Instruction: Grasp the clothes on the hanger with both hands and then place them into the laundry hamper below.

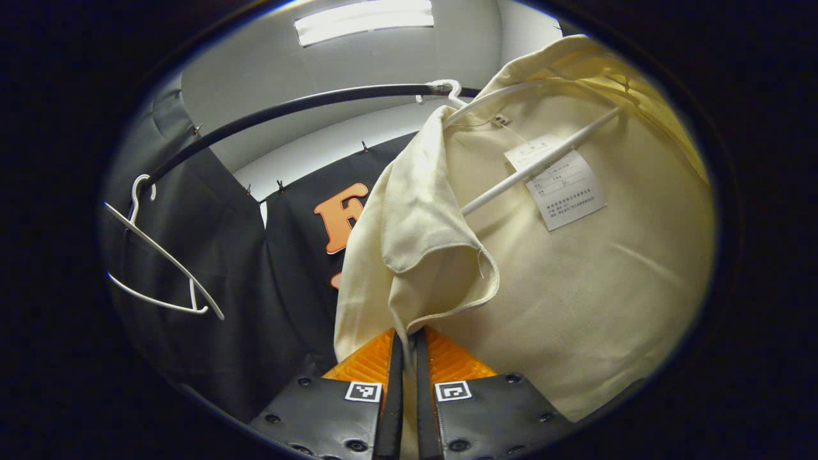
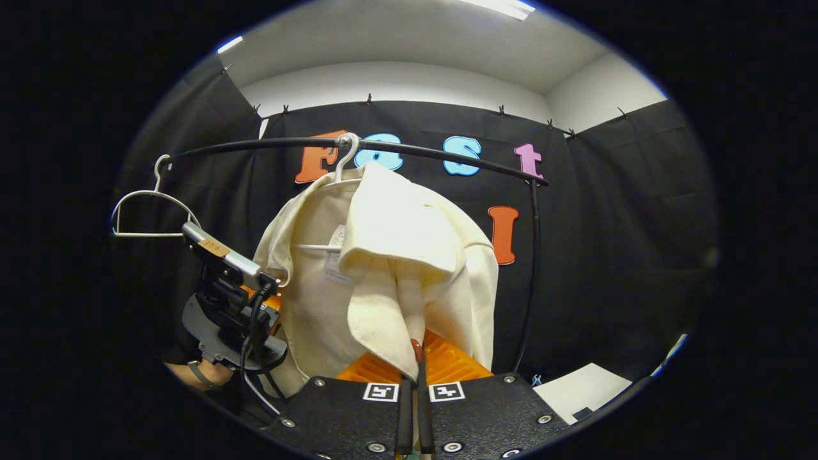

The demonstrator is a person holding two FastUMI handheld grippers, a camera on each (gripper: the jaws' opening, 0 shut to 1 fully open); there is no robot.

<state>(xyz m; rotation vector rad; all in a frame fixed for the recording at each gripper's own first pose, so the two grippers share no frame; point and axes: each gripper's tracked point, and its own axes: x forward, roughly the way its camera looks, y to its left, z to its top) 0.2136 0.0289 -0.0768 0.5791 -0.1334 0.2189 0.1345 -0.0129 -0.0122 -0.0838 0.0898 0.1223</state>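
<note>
Cream cloth is pinched in both claws. In the left gripper view, the left claw [image 1: 409, 342] has its two fingers drawn almost together on a folded flap of the cream garment [image 1: 575, 268], the hem of that flap running down between them. Just beyond, the body of the garment hangs on a white hanger [image 1: 543, 156], whose crossbar slants across the cloth behind a white label [image 1: 565, 188]. The hanger's hook [image 1: 447, 89] sits over a dark curved rail [image 1: 287, 112]. Farther along that rail, well apart from the garment, an empty white hanger [image 1: 160, 262] dangles in front of the black cloth wall [image 1: 243, 287]. A ceiling light [image 1: 364, 19] glows above.

In the right gripper view, the right claw [image 2: 414, 358] is likewise clenched on a hanging fold of the cream garment [image 2: 409, 255], with the fingers nearly meeting on the fabric. To the left and a little farther off, the left claw [image 2: 271, 300] grips the garment's other edge; the wrist of the person holding it shows below. Behind, the garment's hanger hook [image 2: 345, 150] rides the dark curved rail [image 2: 441, 153], and the empty white hanger [image 2: 150, 207] hangs near the rail's left end. A pale flat object [image 2: 585, 390] lies low at the right, too small to tell what it is.
</note>
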